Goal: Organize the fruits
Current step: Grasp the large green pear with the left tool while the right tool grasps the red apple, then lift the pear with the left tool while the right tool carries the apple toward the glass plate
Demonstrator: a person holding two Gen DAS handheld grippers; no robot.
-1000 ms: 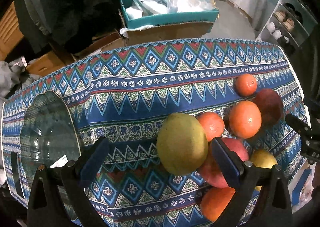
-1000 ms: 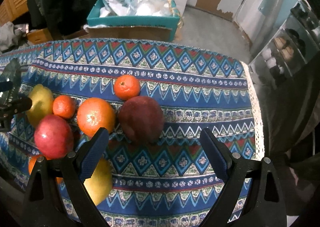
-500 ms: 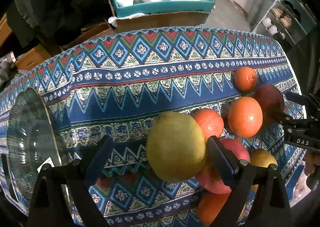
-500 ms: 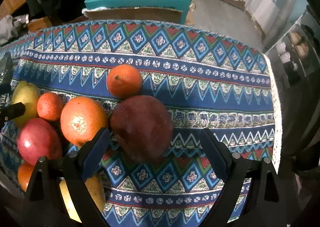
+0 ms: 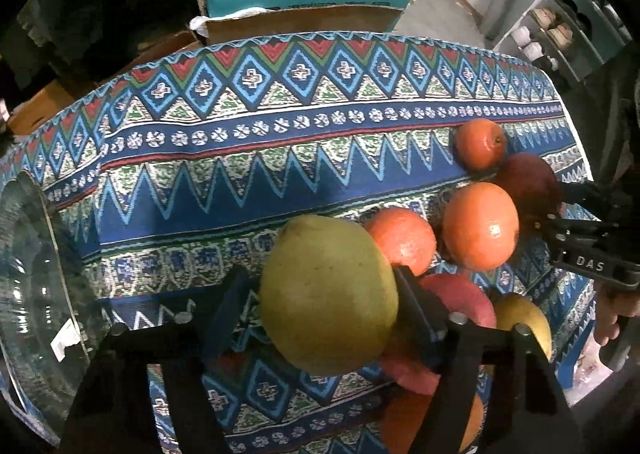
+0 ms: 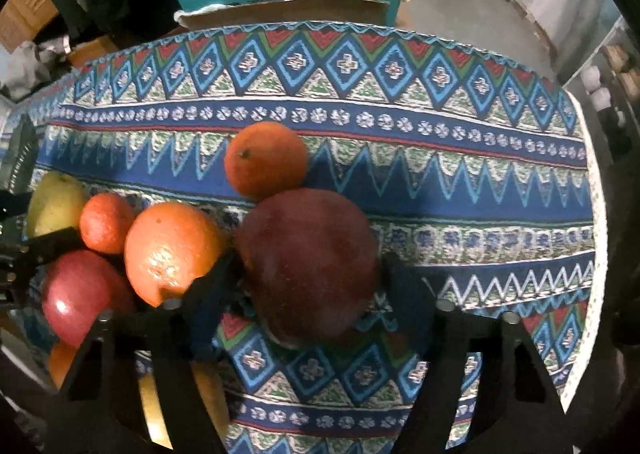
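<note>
A large yellow-green round fruit (image 5: 328,294) sits between the closing jaws of the left tongs (image 5: 320,306), both pads at its sides. A dark red round fruit (image 6: 308,262) sits the same way between the closing jaws of the right tongs (image 6: 308,286). Between the two tongs lie a big glossy orange (image 6: 172,250), a smaller orange (image 6: 106,222) and a shiny red apple (image 6: 80,294). Beyond the right tongs, a small orange (image 6: 266,160) touches the dark fruit.

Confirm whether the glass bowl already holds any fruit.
No, the glass bowl at the left edge of the table is empty; nothing lies in it.
</note>
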